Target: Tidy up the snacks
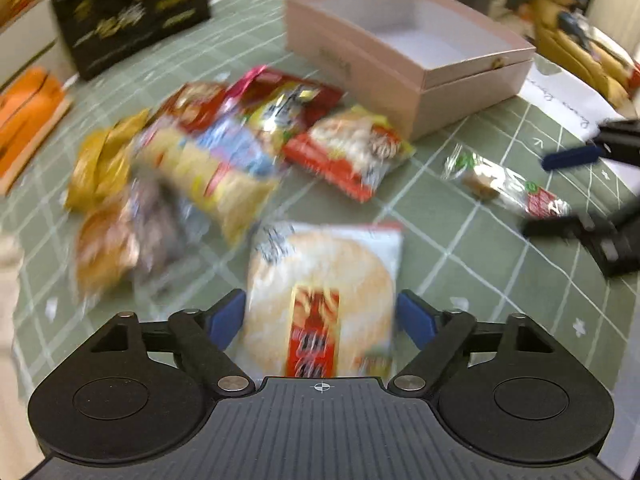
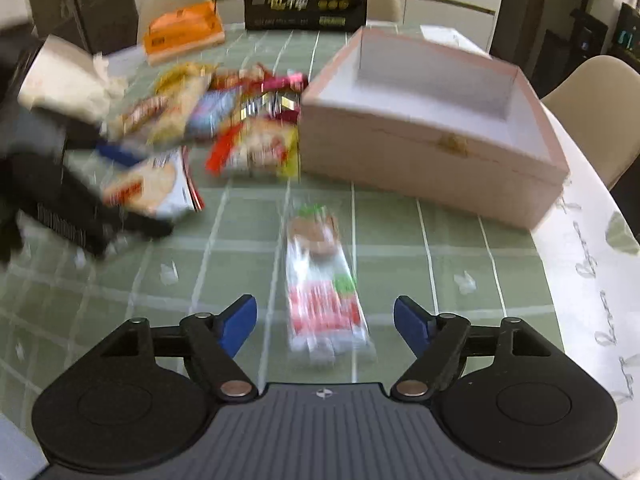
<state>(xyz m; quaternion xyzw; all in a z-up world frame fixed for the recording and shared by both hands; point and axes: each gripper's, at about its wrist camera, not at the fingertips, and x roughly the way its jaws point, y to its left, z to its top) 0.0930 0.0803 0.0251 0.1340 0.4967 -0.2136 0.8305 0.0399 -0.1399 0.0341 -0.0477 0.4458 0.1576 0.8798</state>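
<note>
Tongs, left (image 1: 320,318), spread wide around rice cracker packet (image 1: 320,296) on tabletop (image 1: 460,248); right tongs (image 2: 325,322) wide over long clear packet (image 2: 324,296). Pink box (image 2: 424,160) empty nearby. Advice: centre packet between pads, close gently.

I see both fisheye views evenly lit, perhaps from overhead, with motion blur smearing the snack pile (image 1: 208,152) and the long packet (image 2: 324,280), and edges bowing and darkening.
</note>
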